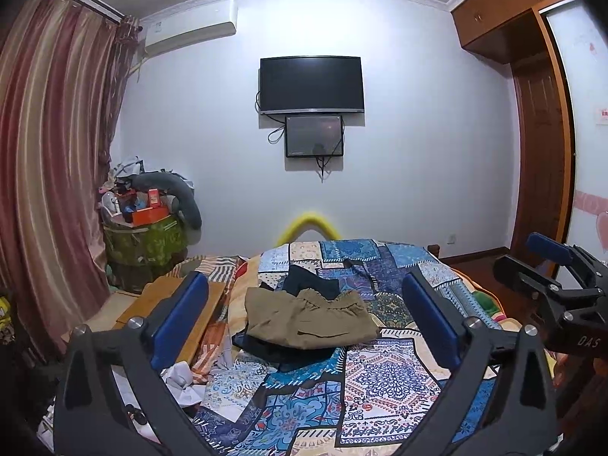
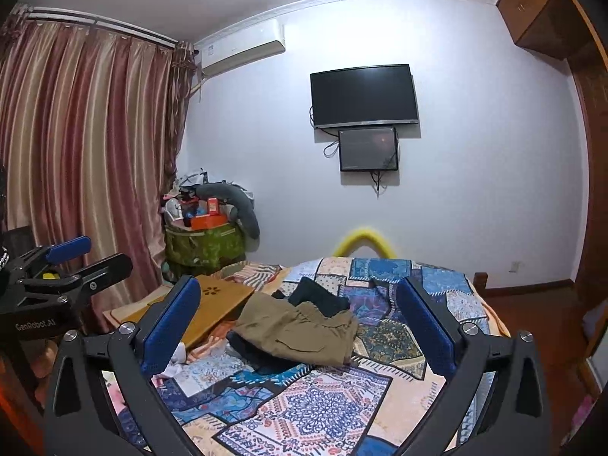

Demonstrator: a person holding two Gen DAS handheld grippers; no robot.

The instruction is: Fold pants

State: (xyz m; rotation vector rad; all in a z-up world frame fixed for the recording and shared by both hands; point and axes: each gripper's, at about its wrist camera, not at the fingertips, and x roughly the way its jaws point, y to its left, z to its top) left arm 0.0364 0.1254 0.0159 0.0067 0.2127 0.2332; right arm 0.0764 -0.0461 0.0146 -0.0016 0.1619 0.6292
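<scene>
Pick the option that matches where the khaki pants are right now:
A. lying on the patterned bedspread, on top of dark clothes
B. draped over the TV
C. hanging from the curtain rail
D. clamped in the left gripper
A: the khaki pants lie crumpled on the patterned bedspread over dark clothes, while the left gripper and right gripper are both open, apart from them and holding nothing.

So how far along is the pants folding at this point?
The khaki pants lie in a compact bundle on the patterned bedspread, over dark garments, so they look at least partly folded. Nothing is in hand: the left tool and right tool are open, short of the cloth. Any dark garments remain.
</scene>
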